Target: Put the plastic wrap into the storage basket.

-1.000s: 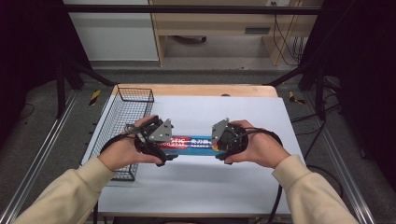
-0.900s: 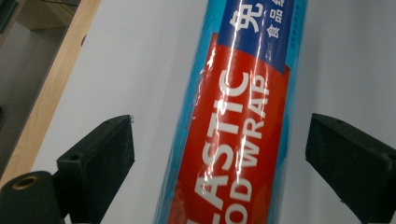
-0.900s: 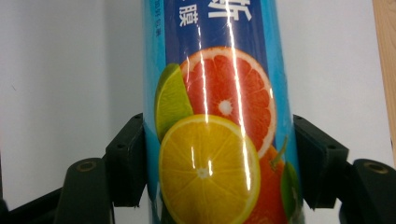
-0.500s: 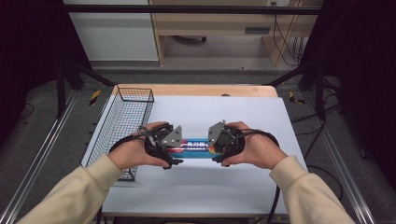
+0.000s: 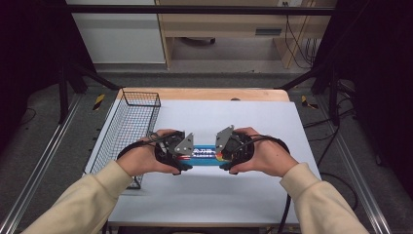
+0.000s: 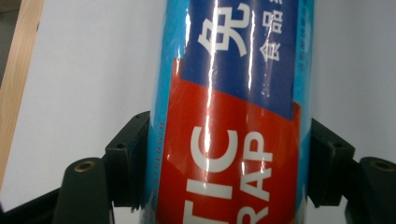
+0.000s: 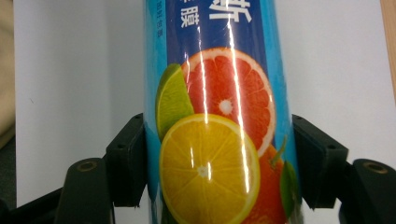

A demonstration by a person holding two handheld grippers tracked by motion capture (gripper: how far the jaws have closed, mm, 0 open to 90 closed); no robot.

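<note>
left claw just closed on wrap roll; right claw clamps it

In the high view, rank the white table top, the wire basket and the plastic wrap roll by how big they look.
1. White table top, by far the largest.
2. Wire basket, long and narrow on the table's left edge.
3. Plastic wrap roll, smallest, though both grippers cover its ends.

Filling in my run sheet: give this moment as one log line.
left gripper: just closed, shut on plastic wrap roll | right gripper: shut on the roll's other end | wire basket: beside, untouched
</note>
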